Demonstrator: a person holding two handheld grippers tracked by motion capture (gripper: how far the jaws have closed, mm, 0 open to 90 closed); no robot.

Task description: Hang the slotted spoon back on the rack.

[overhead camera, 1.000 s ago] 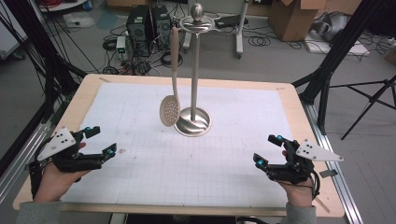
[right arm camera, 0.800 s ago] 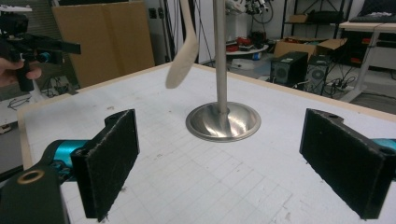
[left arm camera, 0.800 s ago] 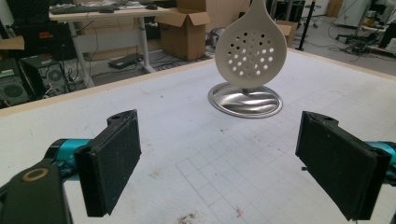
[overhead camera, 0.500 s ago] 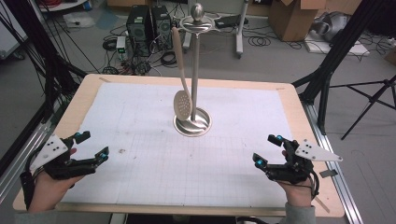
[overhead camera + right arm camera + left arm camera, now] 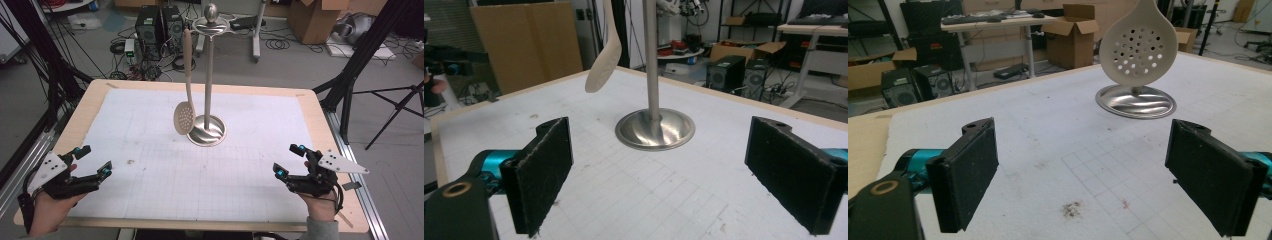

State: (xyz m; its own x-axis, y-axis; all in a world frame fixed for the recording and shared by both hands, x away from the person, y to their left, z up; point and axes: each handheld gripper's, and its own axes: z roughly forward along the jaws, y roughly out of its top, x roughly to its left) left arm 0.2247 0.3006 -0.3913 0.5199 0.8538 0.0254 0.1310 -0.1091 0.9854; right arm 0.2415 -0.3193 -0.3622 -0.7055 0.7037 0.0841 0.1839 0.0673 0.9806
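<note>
Slotted spoon [image 5: 184, 119] found hanging by its handle from the top of the metal utensil stand [image 5: 207, 131], bowl clear of the round base and of the white gridded mat [image 5: 150, 125]. Against the two earlier high views, bowl seen at a different spot each time beside the post: first left of it, then close in front, now out to the left again. Judged to be swinging freely on its hook, not yet settled.

Left gripper [image 5: 92, 159] noted near the front left corner of the table [image 5: 75, 107], jaws spread wide, nothing between the pads. Compared with the earlier high views, drawn back and lower, toward the table's near left edge. In the left gripper view, pads [image 5: 965, 177] framing bare mat, spoon bowl [image 5: 1138, 47] and stand base [image 5: 1136, 101] well apart ahead.

Right gripper [image 5: 290, 161] recorded near the front right corner, unmoved across all three high views, jaws likewise wide and empty. In the right gripper view, stand post [image 5: 651, 55] straight ahead, spoon [image 5: 605, 57] edge-on to its left.

Assessment: both grippers well apart from the spoon, in a resting posture. Hanging judged complete, with the left hand's retreat consistent with a finished placement. Residual risk: swing of the spoon; no sign of it slipping off the hook, though the hook itself too small to inspect.
</note>
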